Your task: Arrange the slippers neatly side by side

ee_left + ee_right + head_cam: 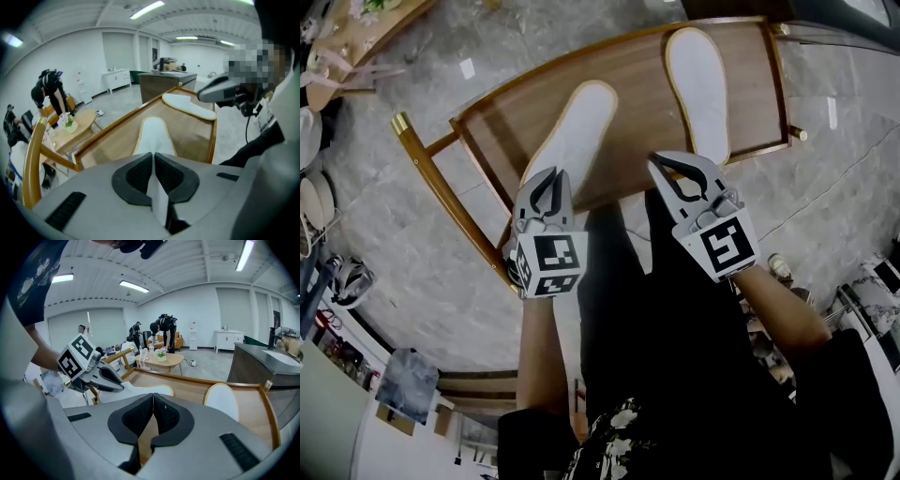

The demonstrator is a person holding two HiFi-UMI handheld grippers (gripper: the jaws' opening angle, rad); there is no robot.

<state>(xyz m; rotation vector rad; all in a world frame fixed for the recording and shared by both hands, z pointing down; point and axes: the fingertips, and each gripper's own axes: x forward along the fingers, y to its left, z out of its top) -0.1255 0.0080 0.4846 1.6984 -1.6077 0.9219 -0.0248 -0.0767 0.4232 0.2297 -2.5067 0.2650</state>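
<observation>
Two white slippers lie on a wooden table with a raised rim (637, 94). The left slipper (577, 127) slants toward the table's near edge, and the right slipper (698, 80) lies further back and straighter. My left gripper (548, 178) is shut on the near end of the left slipper (152, 136), whose thin white edge shows between the pads. My right gripper (658, 162) is shut with nothing in it, just short of the right slipper's near end (222, 401). The slippers are apart and not parallel.
A curved golden-wood rail (441, 183) runs off the table's left corner. A small round table with flowers (161, 359) stands beyond on the grey stone floor, with people (164, 331) near it. A dark counter (164, 82) is at the back.
</observation>
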